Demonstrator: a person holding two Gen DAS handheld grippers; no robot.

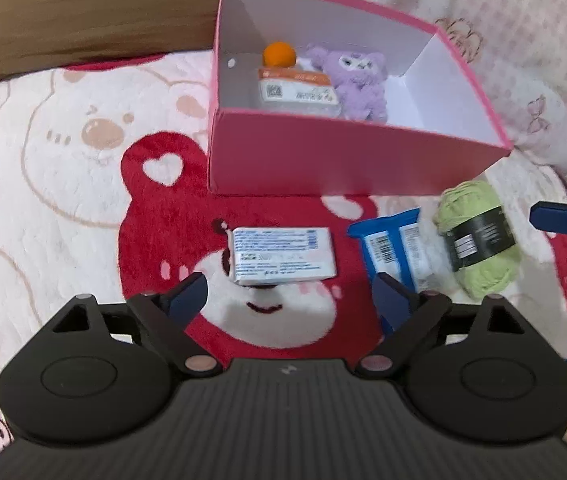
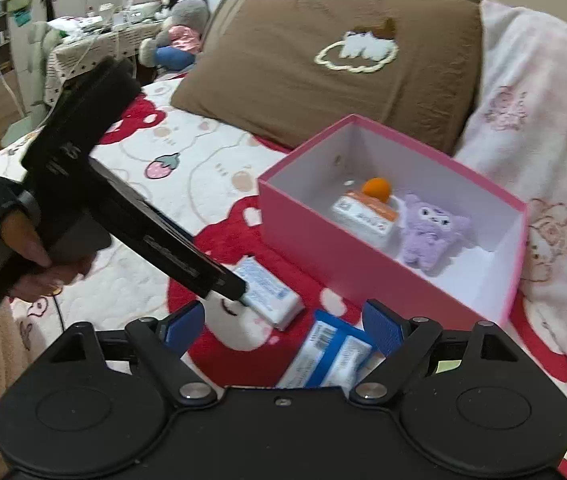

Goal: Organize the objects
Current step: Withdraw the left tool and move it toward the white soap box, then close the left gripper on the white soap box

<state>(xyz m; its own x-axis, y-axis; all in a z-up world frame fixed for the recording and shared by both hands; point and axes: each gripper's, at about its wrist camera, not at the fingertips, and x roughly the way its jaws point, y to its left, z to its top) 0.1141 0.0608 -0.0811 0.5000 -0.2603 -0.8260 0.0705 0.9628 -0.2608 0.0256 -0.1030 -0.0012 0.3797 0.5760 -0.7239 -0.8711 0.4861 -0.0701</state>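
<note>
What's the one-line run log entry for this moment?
left tongs: open above white box | right tongs: open above blue packet | pink box: partly filled

- A pink box (image 1: 335,160), open-topped with a white interior, sits on the bed's bear-print blanket, just in front of a brown pillow.
- Inside it, an orange ball (image 1: 279,54) rests at the back, touching a white packet (image 1: 297,92) with an orange band; a purple plush toy (image 1: 357,80) lies beside the packet.
- A white carton (image 1: 281,255) with blue print lies flat on the blanket's red bear face, in front of the box.
- Next to it lies a blue-and-white packet (image 1: 393,246).
- A ball of green yarn (image 1: 479,236) with a dark label rests just beside that packet.
</note>
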